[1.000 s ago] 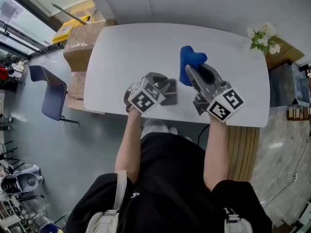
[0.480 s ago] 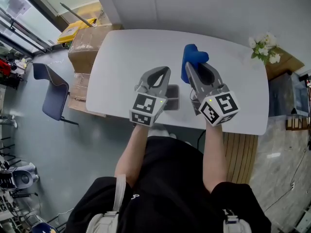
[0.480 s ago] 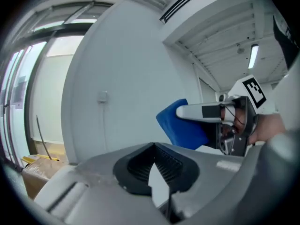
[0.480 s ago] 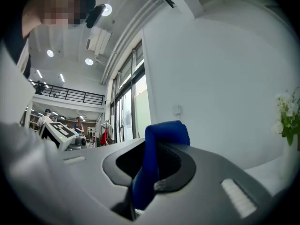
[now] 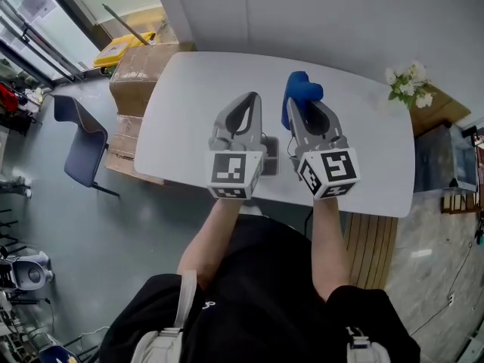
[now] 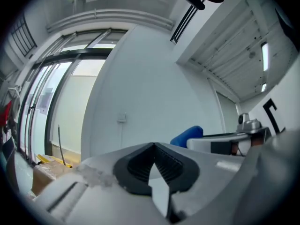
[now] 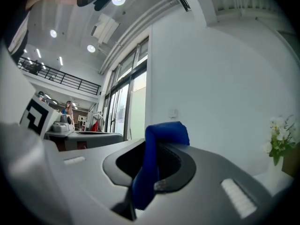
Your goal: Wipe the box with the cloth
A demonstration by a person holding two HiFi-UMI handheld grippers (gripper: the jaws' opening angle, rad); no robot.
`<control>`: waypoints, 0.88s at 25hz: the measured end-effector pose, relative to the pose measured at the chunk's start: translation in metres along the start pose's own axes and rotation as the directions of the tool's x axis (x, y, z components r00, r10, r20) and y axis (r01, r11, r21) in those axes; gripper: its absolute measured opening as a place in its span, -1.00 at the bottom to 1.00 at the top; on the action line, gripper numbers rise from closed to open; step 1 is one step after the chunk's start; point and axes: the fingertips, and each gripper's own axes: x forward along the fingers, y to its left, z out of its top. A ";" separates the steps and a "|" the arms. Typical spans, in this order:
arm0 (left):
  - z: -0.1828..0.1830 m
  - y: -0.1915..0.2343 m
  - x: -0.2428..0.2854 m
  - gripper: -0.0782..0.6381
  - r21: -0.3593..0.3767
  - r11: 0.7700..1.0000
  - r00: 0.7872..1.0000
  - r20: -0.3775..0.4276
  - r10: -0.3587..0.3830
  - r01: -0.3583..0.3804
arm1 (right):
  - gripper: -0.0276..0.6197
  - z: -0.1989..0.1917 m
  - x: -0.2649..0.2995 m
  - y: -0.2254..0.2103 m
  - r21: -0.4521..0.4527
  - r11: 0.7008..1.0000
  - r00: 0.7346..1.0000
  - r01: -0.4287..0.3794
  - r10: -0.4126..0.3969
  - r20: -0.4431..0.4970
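Okay, head view first. Looking steeply down on a white counter (image 5: 181, 104), both arms stretched out over its near edge. Got the left gripper (image 5: 249, 97) clenched tight on nothing, pointing toward the far wall. Got the right gripper (image 5: 299, 103) just beside it on the right, grasping the blue cloth (image 5: 302, 88), one bunched end poking out past the tips on the far side. Can just spot the small grey box (image 5: 271, 156) down on the counter between the two grippers, mostly covered by them, close to the near edge. Cloth farther out than the box, not over it. Also white flowers (image 5: 408, 78) at the far right corner, cardboard boxes (image 5: 140, 74) off the left end, and a blue chair (image 5: 76, 138) on the floor at left.

Left gripper view next. Shows the jaws pressed flat together, nothing in between, aimed at a plain white wall (image 6: 154, 88). Catches the cloth off to the right, sitting on the right gripper's tip.

Right gripper view last. Shows the cloth pinched between the jaws, running from deep inside up to the tips and flopping over the top. Flowers at the right edge, the left gripper's marker cube (image 7: 35, 116) at the left.
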 end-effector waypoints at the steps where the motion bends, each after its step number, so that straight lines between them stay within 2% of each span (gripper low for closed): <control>1: 0.002 0.003 -0.001 -0.78 -0.005 1.000 1.000 -0.002 0.013 -0.013 | -0.75 0.000 0.000 0.000 -0.006 1.000 1.000 0.008 -0.008 0.001; 6: 0.008 0.011 -0.009 -0.78 -0.019 0.999 0.999 -0.003 0.034 -0.034 | -0.75 -0.003 -0.004 0.003 -0.007 1.000 1.000 0.019 -0.019 -0.012; 17: -0.006 -0.005 -0.015 -0.78 0.013 1.000 1.000 -0.012 -0.014 0.015 | -0.75 -0.019 -0.014 0.003 0.009 0.999 0.998 0.033 -0.032 -0.050; 22: -0.002 -0.006 -0.015 -0.78 -0.001 1.000 1.000 -0.010 -0.018 0.018 | -0.75 -0.015 -0.016 0.003 0.001 0.999 0.998 0.036 -0.036 -0.044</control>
